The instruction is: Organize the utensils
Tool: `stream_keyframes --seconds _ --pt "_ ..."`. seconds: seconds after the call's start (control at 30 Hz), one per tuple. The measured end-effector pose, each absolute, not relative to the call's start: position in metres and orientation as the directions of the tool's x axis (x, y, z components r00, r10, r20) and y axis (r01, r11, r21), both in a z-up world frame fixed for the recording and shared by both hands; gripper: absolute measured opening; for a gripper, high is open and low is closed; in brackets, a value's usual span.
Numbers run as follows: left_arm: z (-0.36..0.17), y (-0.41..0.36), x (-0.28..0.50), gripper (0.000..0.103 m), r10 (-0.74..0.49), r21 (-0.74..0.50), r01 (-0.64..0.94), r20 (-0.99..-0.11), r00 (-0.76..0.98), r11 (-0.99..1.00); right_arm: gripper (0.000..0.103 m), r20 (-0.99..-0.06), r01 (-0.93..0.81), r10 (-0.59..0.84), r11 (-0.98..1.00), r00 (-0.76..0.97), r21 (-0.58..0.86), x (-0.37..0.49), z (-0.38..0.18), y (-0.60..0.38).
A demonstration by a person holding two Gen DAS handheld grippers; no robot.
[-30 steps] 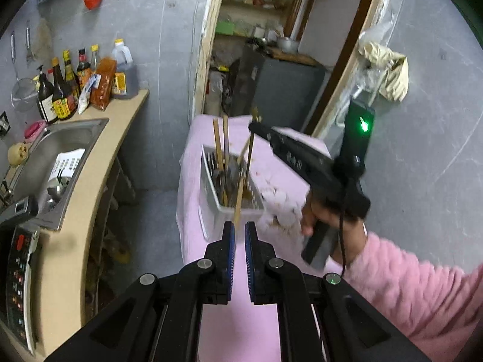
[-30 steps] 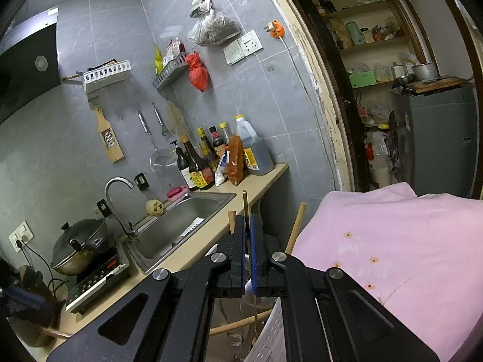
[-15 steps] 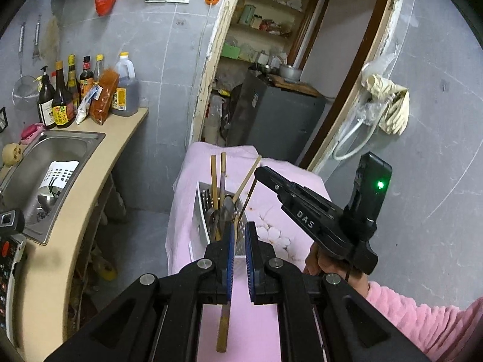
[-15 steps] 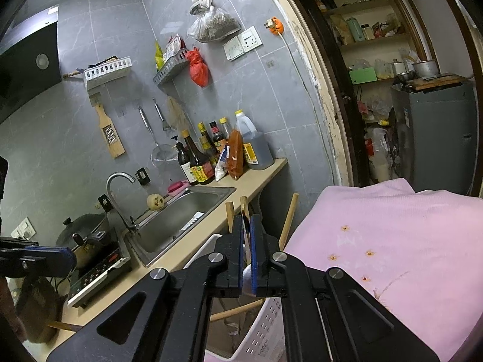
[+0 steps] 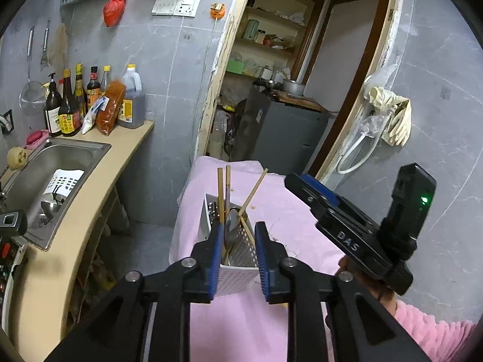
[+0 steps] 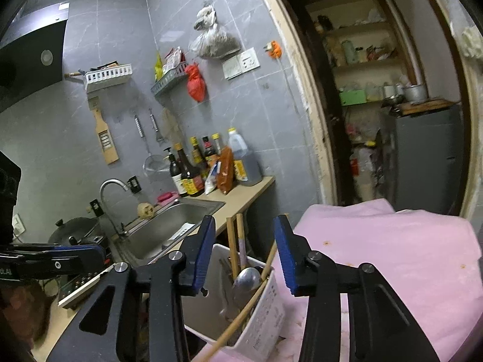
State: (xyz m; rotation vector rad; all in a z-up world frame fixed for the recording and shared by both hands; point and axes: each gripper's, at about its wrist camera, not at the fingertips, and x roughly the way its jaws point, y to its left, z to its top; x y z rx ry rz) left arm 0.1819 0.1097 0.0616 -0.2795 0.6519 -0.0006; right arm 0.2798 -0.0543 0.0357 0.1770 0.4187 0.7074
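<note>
Looking down past both tools, we are seeing most of the sorting done. The white perforated plastic utensil holder point(image 5: 238, 253) is standing on the pink cloth-covered worktop point(image 5: 302, 229), and it is already carrying the pale wooden chopsticks point(image 5: 221, 193) and a steel spoon point(image 6: 246, 280) upright or leaning inside it. One chopstick is slanting out toward the near edge in the right wrist view, so we are judging that a little straightening may be left. We are finding no loose utensil on the cloth within either view.

We are holding the left gripper point(image 5: 237, 259) just in front of the holder, and its blue-padded fingers point(image 5: 215, 253) have just been opening; they are standing apart with nothing pinched between them. The right gripper point(image 6: 246, 256) is hovering above the holder's rim, its fingers have likewise just been opening, and they are gripping nothing.

To the left we are seeing a beige kitchen counter point(image 5: 90, 217) with a steel sink point(image 5: 48, 175) and dark sauce bottles point(image 5: 69, 108) against grey tiled walls. Far behind the worktop, a doorway is opening onto cluttered pantry shelves point(image 5: 265, 39).
</note>
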Motion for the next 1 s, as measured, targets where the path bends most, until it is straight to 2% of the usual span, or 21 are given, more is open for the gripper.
stream_keyframes --seconds 0.1,0.23,0.5,0.57,0.7,0.77,0.83,1.0 --pt "0.063 0.109 0.178 0.023 -0.1 -0.256 -0.067 -0.588 0.803 0.964 0.045 -0.31 -0.565 0.631 0.776 0.711 0.282 0.267 0.043 -0.062" --pt "0.065 0.106 0.171 0.032 -0.103 -0.236 -0.043 -0.574 0.812 0.971 0.051 -0.304 -0.529 0.593 0.804 0.746 0.271 0.253 0.05 -0.071" --pt "0.071 0.099 0.156 0.06 -0.078 -0.181 -0.019 -0.516 0.853 0.983 0.066 -0.27 -0.461 0.519 0.851 0.811 0.251 0.229 0.064 -0.093" --pt "0.071 0.099 0.152 0.07 -0.076 -0.178 -0.015 -0.494 0.866 0.984 0.073 -0.262 -0.433 0.487 0.869 0.833 0.239 0.22 0.067 -0.098" --pt "0.067 0.094 0.145 0.082 -0.061 -0.144 -0.006 -0.456 0.888 0.99 0.082 -0.252 -0.376 0.424 0.9 0.87 0.219 0.2 0.073 -0.108" --pt "0.065 0.092 0.141 0.092 -0.046 -0.128 -0.012 -0.439 0.897 0.992 0.093 -0.25 -0.344 0.388 0.917 0.887 0.203 0.187 0.074 -0.115" --pt "0.061 0.089 0.135 0.096 -0.031 -0.115 -0.019 -0.42 0.907 0.993 0.095 -0.249 -0.323 0.364 0.927 0.898 0.19 0.178 0.075 -0.121" --pt "0.053 0.08 0.118 0.097 -0.023 -0.1 -0.016 -0.377 0.926 0.995 0.102 -0.239 -0.264 0.3 0.949 0.924 0.173 0.152 0.079 -0.138"
